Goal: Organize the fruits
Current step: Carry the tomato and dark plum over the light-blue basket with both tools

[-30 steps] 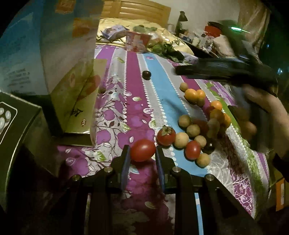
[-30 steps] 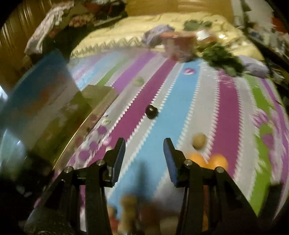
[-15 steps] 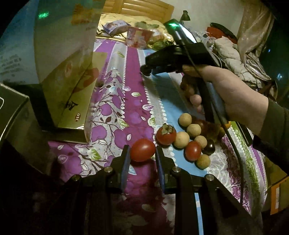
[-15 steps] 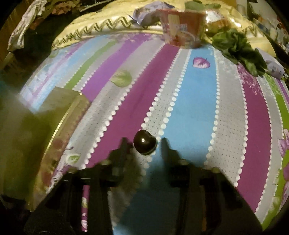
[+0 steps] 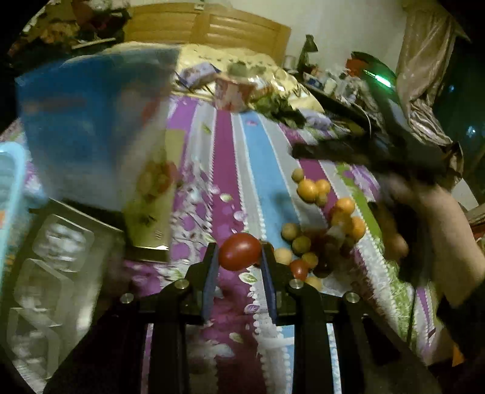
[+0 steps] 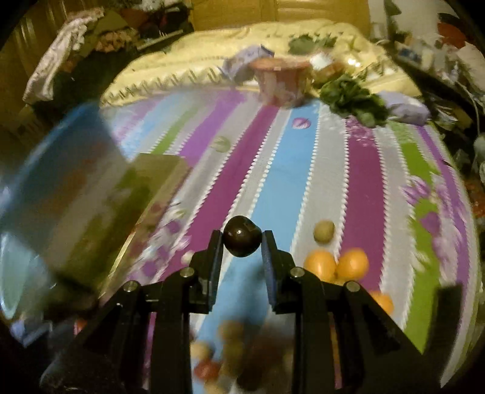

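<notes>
Left wrist view: left gripper (image 5: 239, 257) clamps oval red tomato (image 5: 239, 251); right gripper (image 6: 242, 245) clamps round dark glossy fruit (image 6: 242, 240), both above striped floral bedsheet (image 6: 303, 157).

Dim bedroom, wooden headboard (image 5: 209, 28), perhaps curtains (image 5: 424, 75).

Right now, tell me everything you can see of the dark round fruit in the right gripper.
The dark fruit is small, round and glossy, near black with a brownish sheen and one bright highlight, its skin smooth. It sits between the tips of the right gripper, a blue pad touching each side, apparently lifted off the striped bedspread. No stem shows. The picture is too blurred to tell what kind of fruit it is.
</notes>
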